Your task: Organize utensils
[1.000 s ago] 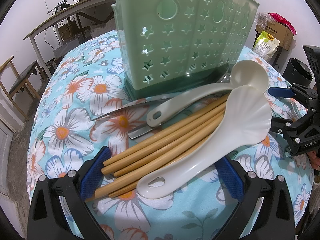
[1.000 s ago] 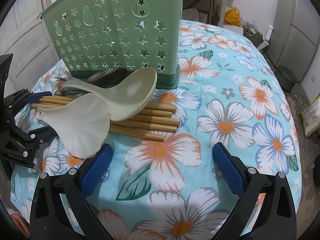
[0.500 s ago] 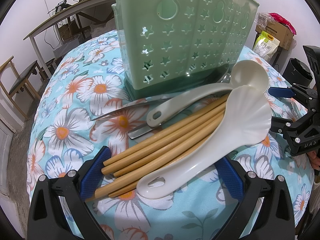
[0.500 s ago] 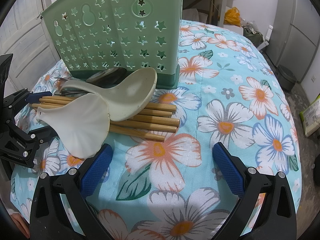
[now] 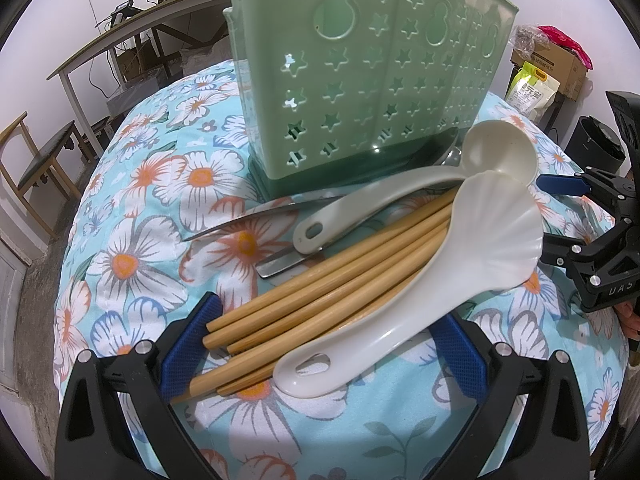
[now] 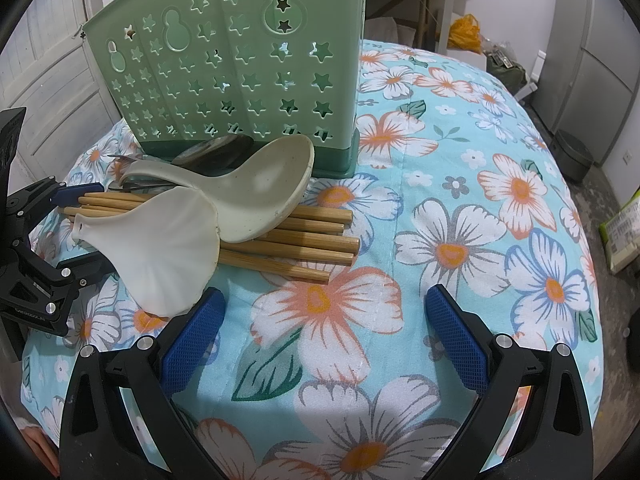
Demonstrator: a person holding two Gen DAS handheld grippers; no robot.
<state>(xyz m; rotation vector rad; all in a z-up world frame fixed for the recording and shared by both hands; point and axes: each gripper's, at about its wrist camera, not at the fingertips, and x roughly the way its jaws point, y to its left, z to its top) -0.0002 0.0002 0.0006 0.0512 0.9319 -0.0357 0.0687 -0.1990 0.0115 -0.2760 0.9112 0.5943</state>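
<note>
Where the flowered tabletop [image 6: 500,208] bulges, two white spoons [image 5: 420,292] lie on six wooden chopsticks [image 5: 328,292], touching some metal cutlery [image 5: 280,266], just in front of one green holder [image 5: 360,80]. Left claw [image 5: 326,340] gapes wide around the stick ends, gripping nothing. Right claw [image 6: 324,328] is wide open, empty.

The right gripper [image 5: 560,216], seen from the left wrist camera, carries the white letters "DAS" on its black frame, cut off at the picture's edge. A yellow-green bag [image 5: 530,90] and a cardboard box [image 5: 560,62] behind the table bear print too small to read.
</note>
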